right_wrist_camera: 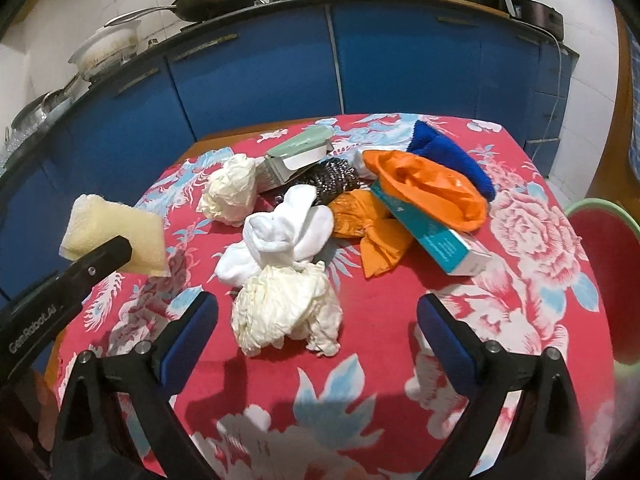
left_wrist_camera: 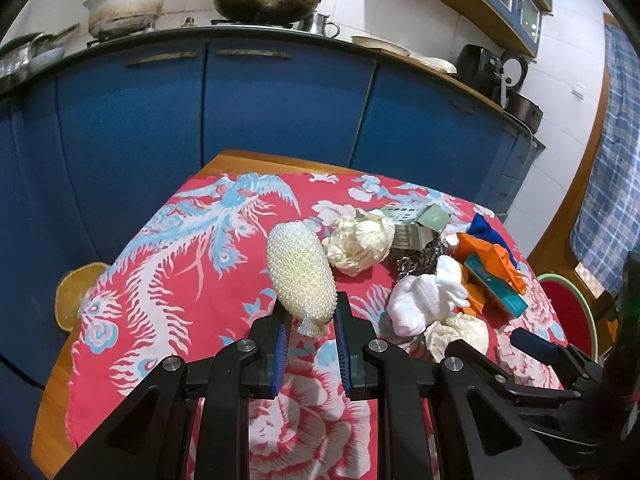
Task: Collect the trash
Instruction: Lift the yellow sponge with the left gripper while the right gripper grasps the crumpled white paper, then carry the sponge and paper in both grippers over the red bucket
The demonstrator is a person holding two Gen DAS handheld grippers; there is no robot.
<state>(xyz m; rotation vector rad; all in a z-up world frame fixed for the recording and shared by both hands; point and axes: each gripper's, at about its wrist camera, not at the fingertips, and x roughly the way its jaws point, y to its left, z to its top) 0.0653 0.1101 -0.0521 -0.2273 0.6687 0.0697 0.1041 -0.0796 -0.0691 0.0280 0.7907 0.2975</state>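
Note:
My left gripper (left_wrist_camera: 310, 312) is shut on a pale netted sponge (left_wrist_camera: 300, 276) and holds it above the red flowered tablecloth (left_wrist_camera: 160, 280); the sponge also shows in the right wrist view (right_wrist_camera: 116, 234). My right gripper (right_wrist_camera: 318, 316) is open, its jaws either side of a crumpled cream paper wad (right_wrist_camera: 286, 312). Behind it lie a white sock (right_wrist_camera: 286, 232), an orange plastic bag (right_wrist_camera: 424, 192), a teal box (right_wrist_camera: 436, 236), a steel scourer (right_wrist_camera: 334, 184), a second paper wad (right_wrist_camera: 232, 188), a green-grey box (right_wrist_camera: 296, 156) and a blue cloth (right_wrist_camera: 448, 152).
Blue cabinets (left_wrist_camera: 280, 100) stand behind the table, with a wok (left_wrist_camera: 266, 0) and pots on the counter. A red bin with a green rim (right_wrist_camera: 608, 280) is at the table's right. An orange stool (left_wrist_camera: 72, 296) is at the left.

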